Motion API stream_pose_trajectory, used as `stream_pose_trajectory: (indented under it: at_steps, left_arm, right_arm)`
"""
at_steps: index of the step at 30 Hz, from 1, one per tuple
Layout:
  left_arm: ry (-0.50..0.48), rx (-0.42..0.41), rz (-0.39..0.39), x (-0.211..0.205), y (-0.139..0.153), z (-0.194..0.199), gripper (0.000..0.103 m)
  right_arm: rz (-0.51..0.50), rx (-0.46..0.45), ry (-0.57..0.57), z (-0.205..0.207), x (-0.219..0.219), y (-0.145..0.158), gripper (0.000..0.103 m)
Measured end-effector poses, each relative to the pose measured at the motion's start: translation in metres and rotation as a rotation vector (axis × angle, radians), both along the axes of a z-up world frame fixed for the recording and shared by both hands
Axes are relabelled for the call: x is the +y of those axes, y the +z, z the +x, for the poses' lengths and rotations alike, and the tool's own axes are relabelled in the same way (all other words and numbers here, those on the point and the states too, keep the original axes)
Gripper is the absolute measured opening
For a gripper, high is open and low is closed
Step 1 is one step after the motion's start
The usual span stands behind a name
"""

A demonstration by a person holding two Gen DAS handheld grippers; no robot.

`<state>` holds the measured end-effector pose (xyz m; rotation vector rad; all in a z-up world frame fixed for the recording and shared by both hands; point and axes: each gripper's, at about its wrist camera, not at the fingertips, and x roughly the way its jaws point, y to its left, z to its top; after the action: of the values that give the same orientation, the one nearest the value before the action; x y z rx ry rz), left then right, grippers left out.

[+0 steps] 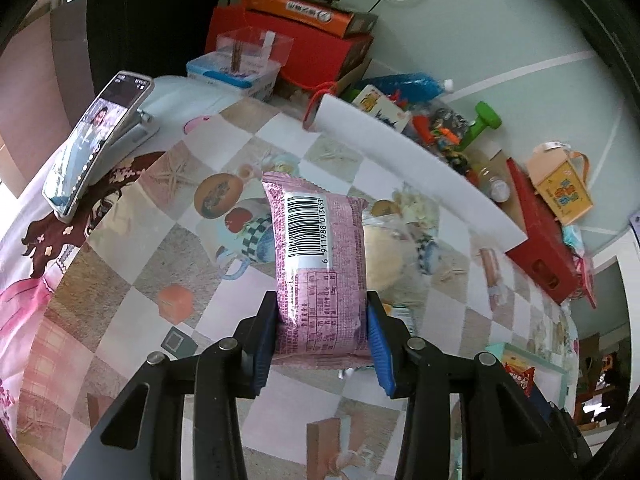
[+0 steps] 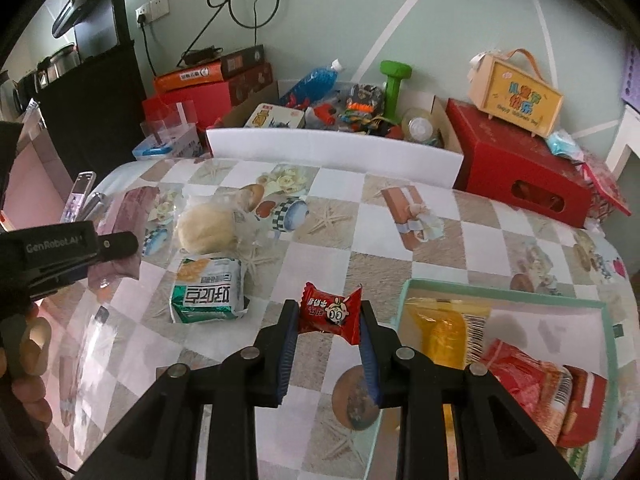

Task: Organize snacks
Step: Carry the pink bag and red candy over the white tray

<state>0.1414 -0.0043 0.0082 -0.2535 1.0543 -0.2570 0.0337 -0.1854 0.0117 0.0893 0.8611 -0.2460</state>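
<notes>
My left gripper (image 1: 322, 334): fingers (image 1: 266, 344) drawn in and pinching a pink snack packet (image 1: 320, 268) by its near end. The blue pads press on both long edges. The packet stands out ahead of the fingers, barcode side facing the camera, clear of the table (image 1: 120, 280) below it. Behind the packet a clear-wrapped round bun (image 1: 386, 256) lies on the checked tablecloth.

My right gripper (image 2: 329, 322): fingers (image 2: 286, 344) nearly together, pinching a small red candy (image 2: 330, 314) across its middle. The wrapper's twisted ends stick out above the fingertips. The candy is held over the table, just left of the green-rimmed tray (image 2: 504, 294).

The tray sits at the right and holds a yellow packet (image 2: 440, 334) and red packets (image 2: 532, 380).

On the table to the left of the candy: a green-and-white biscuit pack (image 2: 208, 290), with the round bun just behind it. My left gripper shows at the left edge of the right wrist view, the pink packet partly hidden behind it.

A phone (image 1: 96, 140) leans on a stand at the table's far left.
</notes>
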Motion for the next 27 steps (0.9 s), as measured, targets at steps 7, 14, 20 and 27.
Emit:
stream_pose_trajectory:
  at_steps: [7, 14, 20, 27]
  left_arm:
    - [-0.032, -0.037, -0.024, -0.007, 0.018, -0.009, 0.043]
    - [-0.084, -0.072, -0.046, -0.023, 0.033, -0.018, 0.043]
    - [-0.146, -0.092, -0.053, -0.045, 0.042, -0.029, 0.043]
    - [-0.241, -0.101, -0.078, -0.074, 0.051, -0.043, 0.043]
  right_arm:
    - [0.003, -0.045, -0.027, -0.019, -0.006, 0.013, 0.031]
    - [0.013, -0.077, -0.089, -0.038, -0.024, 0.024, 0.031]
    - [0.02, -0.094, -0.156, -0.057, -0.051, 0.032, 0.031]
    - [0.011, -0.122, -0.238, -0.077, -0.08, 0.041, 0.031]
